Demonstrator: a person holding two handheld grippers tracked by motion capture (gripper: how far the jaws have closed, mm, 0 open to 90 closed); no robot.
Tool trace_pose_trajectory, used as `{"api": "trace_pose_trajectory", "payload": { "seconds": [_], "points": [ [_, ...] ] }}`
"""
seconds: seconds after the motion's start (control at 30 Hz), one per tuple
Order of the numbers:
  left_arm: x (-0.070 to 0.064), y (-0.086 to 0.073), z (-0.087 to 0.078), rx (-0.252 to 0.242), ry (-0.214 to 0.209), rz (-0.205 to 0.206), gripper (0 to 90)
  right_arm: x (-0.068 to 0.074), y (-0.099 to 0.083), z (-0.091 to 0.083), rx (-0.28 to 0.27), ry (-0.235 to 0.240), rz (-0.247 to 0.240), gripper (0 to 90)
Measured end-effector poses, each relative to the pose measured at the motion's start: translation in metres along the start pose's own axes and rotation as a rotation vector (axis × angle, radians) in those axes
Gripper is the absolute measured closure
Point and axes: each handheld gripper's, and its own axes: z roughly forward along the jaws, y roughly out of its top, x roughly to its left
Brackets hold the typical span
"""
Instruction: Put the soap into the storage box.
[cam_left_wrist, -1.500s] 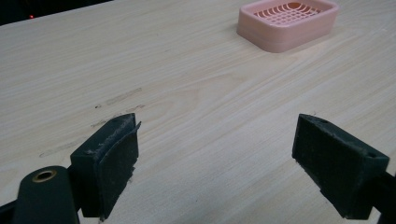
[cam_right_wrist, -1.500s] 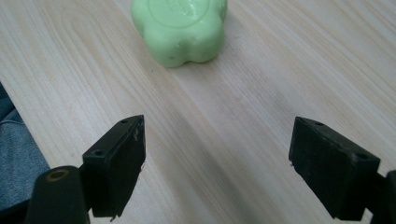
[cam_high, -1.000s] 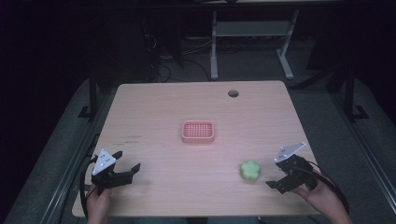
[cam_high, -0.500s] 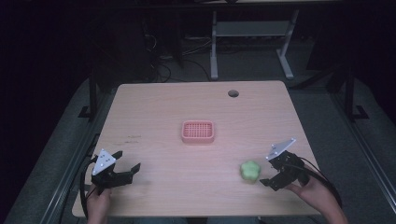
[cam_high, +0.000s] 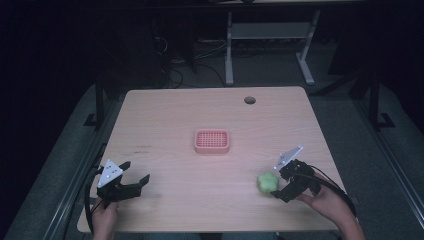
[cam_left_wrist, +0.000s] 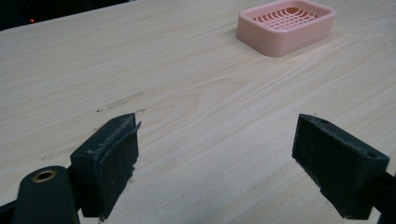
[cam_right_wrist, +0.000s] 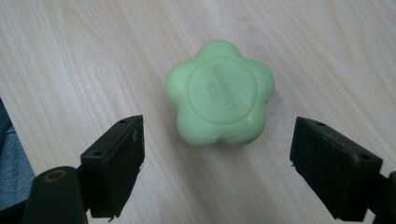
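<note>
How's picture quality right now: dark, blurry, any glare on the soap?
High view: dim, surroundings nearly black, the pale wooden table evenly lit, small things soft. Right gripper view: bright and sharp, the green flower-shaped soap bar shows its embossed lettering without glare, only a thin shadow under it. Left gripper view: clear wood grain; the pink slotted plastic soap dish slightly softer.

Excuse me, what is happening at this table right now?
A person holds a gripper in each hand. The right gripper, jaws open, points at a green flower-shaped soap on the table, not yet touching it. The left gripper rests open near the table's front left. A pink soap dish sits empty in the middle.
</note>
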Motion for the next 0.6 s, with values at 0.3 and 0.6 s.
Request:
{"api": "trace_pose_trajectory", "payload": {
  "seconds": [0.3,0.6],
  "points": [
    [-0.001,0.0,-0.001,0.0,0.0,-0.001,14.2,-0.001,0.012,0.006,0.027,0.005,-0.025,16.6],
    [-0.001,0.0,0.0,0.001,-0.001,-0.003,14.2,-0.002,0.021,0.016,0.068,0.009,-0.046,16.4]
  ]
}}
